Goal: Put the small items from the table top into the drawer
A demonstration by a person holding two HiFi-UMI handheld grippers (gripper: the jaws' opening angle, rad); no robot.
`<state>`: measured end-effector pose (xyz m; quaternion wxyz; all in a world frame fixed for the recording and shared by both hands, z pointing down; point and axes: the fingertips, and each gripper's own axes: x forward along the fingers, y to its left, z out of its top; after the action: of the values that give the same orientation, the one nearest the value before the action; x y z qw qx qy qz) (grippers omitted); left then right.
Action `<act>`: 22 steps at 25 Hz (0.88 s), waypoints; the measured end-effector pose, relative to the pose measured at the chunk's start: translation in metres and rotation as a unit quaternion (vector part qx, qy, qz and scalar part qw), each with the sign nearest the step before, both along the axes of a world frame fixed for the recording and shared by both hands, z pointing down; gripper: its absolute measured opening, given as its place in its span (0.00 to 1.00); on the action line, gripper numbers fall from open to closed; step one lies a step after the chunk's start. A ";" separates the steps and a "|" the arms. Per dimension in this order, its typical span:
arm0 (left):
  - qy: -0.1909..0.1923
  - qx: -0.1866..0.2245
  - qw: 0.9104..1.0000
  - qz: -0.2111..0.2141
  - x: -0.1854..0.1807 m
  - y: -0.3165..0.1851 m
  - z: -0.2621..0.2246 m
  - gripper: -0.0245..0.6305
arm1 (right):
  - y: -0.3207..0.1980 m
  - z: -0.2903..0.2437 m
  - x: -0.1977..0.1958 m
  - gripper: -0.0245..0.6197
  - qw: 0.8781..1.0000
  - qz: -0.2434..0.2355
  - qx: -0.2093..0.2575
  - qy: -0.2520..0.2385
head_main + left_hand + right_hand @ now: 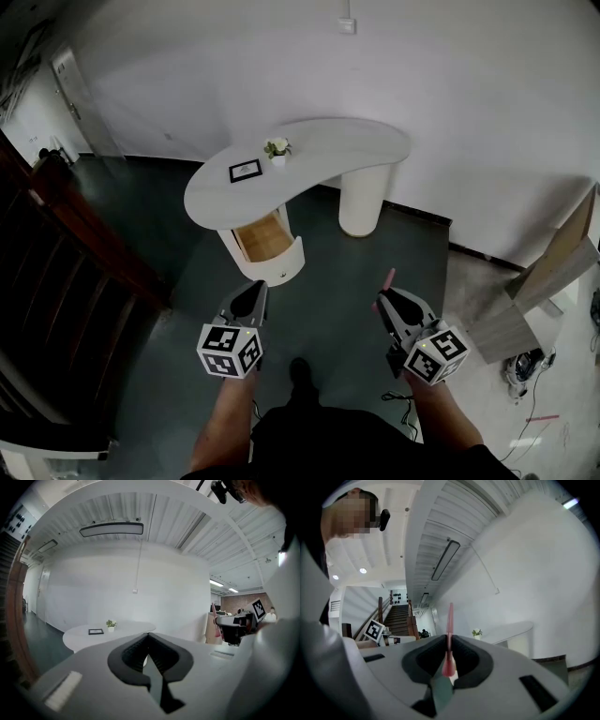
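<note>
The white curved table [309, 155] stands across the floor from me, with a black picture frame [246, 171] and a small potted plant [277, 149] on its top. Its drawer [265, 238] hangs open below, wooden inside. My left gripper [258, 290] is held low and far from the table, jaws shut with nothing between them. My right gripper [383, 300] is shut on a thin pink stick [388, 278], which pokes up past the jaw tips [450, 620]. In the left gripper view the frame [96, 631] and plant [111, 625] show small on the table.
Dark floor [347, 272] lies between me and the table. A dark wooden stair rail [66, 244] runs along the left. Wooden boards [553, 272] lean at the right, with cables on the pale floor [534, 403]. The table's round pedestal [364, 197] stands at its right end.
</note>
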<state>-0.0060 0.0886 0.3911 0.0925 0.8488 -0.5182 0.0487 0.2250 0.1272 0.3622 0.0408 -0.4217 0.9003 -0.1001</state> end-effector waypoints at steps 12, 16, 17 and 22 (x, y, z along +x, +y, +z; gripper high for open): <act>0.068 -0.003 0.997 0.037 -0.050 -0.125 0.007 0.05 | -0.130 0.008 -0.060 0.12 0.999 0.014 -0.020 0.034; 0.058 -0.005 0.997 0.048 -0.069 -0.156 0.013 0.05 | -0.165 0.009 -0.091 0.12 0.999 0.006 -0.025 0.040; 0.055 -0.005 0.997 0.051 -0.073 -0.162 0.014 0.05 | -0.172 0.010 -0.098 0.12 0.999 0.004 -0.026 0.040; 0.043 -0.007 0.997 0.063 -0.096 -0.180 0.014 0.05 | -0.201 0.009 -0.133 0.12 0.999 -0.011 -0.030 0.027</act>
<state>-0.1021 -0.0910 0.4051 0.1178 0.8806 -0.4585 0.0213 0.0917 -0.0741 0.3713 0.0025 -0.4158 0.9020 -0.1162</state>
